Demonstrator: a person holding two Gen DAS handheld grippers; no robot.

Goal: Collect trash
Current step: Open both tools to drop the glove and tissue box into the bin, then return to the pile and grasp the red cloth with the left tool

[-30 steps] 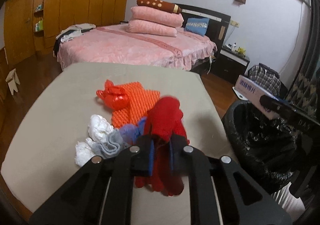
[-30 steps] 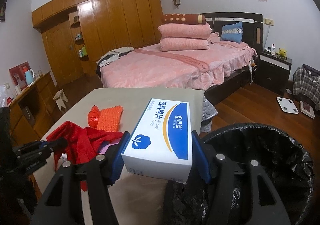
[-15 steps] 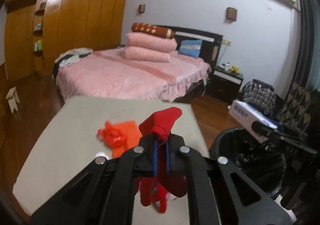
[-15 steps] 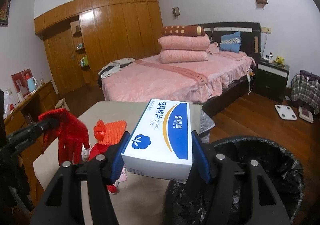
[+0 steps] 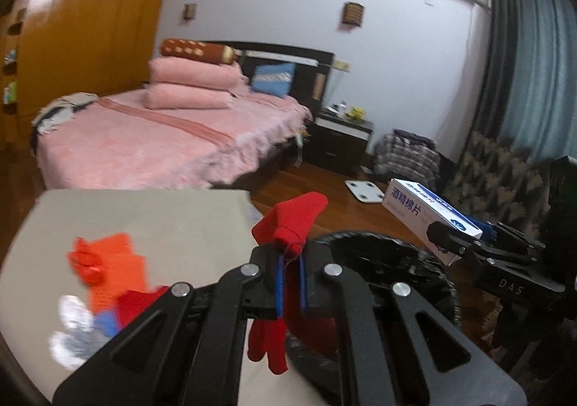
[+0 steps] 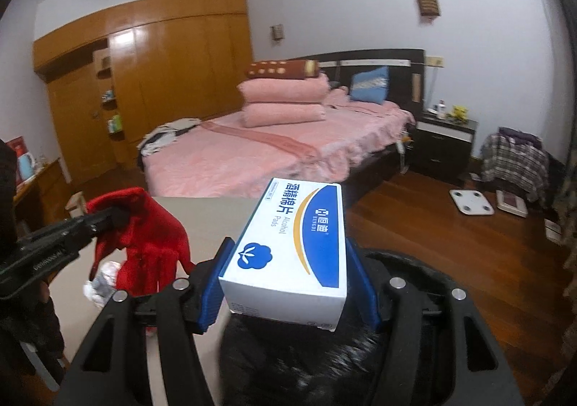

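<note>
Alcohol-pads box (image 6: 294, 247) white and blue, cotton-flower logo, long axis running away from the camera toward the bed (image 6: 274, 150), held level over the black-lined trash bin (image 5: 382, 261); right gripper (image 6: 288, 288) clamped on its long sides. Red glove (image 5: 292, 222) hangs limp, cuff up, fingers down, beside the bin rim; left gripper (image 5: 290, 279) pinched tight on it. Orange mesh (image 5: 111, 272) and white wads (image 5: 70, 330) on grey table (image 5: 151, 215)
</note>
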